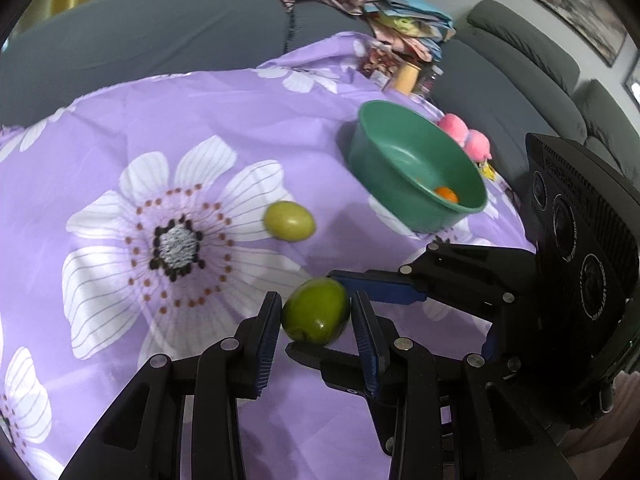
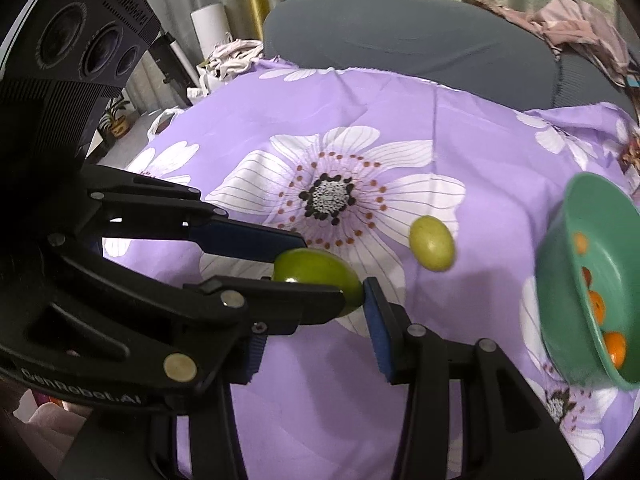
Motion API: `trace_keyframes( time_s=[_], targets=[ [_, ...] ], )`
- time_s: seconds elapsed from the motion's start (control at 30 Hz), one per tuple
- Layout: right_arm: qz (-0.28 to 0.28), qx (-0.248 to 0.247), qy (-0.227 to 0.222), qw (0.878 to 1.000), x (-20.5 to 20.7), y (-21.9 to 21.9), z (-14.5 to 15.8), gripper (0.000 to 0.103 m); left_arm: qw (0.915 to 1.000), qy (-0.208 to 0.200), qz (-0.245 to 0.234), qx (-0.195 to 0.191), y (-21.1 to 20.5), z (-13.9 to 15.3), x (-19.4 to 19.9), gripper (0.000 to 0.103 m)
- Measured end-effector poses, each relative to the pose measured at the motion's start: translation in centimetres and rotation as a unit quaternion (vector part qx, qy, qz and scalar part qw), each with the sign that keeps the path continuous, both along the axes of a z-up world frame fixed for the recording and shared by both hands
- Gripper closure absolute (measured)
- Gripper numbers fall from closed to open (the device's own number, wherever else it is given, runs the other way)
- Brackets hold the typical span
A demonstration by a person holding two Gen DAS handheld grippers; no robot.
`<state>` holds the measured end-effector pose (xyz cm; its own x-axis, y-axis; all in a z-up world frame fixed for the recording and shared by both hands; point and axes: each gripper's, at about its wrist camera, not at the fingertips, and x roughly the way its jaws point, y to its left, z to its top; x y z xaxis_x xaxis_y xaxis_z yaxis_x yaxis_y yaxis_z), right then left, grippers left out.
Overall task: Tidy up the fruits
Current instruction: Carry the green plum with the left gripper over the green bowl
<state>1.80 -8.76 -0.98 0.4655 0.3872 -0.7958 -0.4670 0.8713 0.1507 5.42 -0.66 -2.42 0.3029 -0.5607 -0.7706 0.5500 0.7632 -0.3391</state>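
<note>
**Two tools on one green fruit — hand off cleanly**

Left tool (image 1: 316, 320) and right tool (image 2: 308, 304) both pinch the dark green fruit (image 1: 316, 311), held above the purple floral cloth (image 1: 120, 128). Release one before moving. Green bowl (image 1: 416, 168) with oranges (image 2: 616, 350) sits ahead-right; the paler green fruit (image 1: 289, 221) lies just ahead.

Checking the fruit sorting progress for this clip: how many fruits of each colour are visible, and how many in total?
Green: 2, the held green fruit gripped by both grippers, and the yellowish-green fruit lying on the purple cloth.
Orange: 3 visible inside the green bowl, counting the orange fruits seen from the right wrist; more may be hidden.
Total: 5
</note>
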Motion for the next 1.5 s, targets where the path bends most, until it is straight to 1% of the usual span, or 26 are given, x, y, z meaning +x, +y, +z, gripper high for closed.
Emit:
trace_keyframes(
  time_s=[0.47, 0.8, 1.07, 1.3, 1.5],
  targets=[
    [-0.046, 0.021, -0.032, 0.998, -1.5, -4.9, 1.5, 0.058, 0.9984, -0.025, -0.045, 0.022, -5.7, 2.0, -0.5, 0.067],
    [-0.086, 0.029, -0.052, 0.995, -1.4, -8.9, 2.3, 0.058, 0.9951, -0.045, -0.083, 0.028, -10.0, 3.2, 0.1, 0.067],
    [-0.119, 0.032, -0.066, 0.99, -0.5, -11.9, 2.7, 0.058, 0.9917, -0.057, -0.111, 0.033, -13.2, 4.0, 1.1, 0.067],
    [-0.145, 0.03, -0.076, 0.986, 0.6, -14.6, 2.9, 0.058, 0.9892, -0.056, -0.132, 0.03, -16.1, 4.1, 2.5, 0.067],
    [-0.159, 0.032, -0.068, 0.984, 1.5, -16.5, 2.4, 0.058, 0.9882, -0.045, -0.143, 0.029, -18.0, 3.4, 3.6, 0.067]
  ],
)
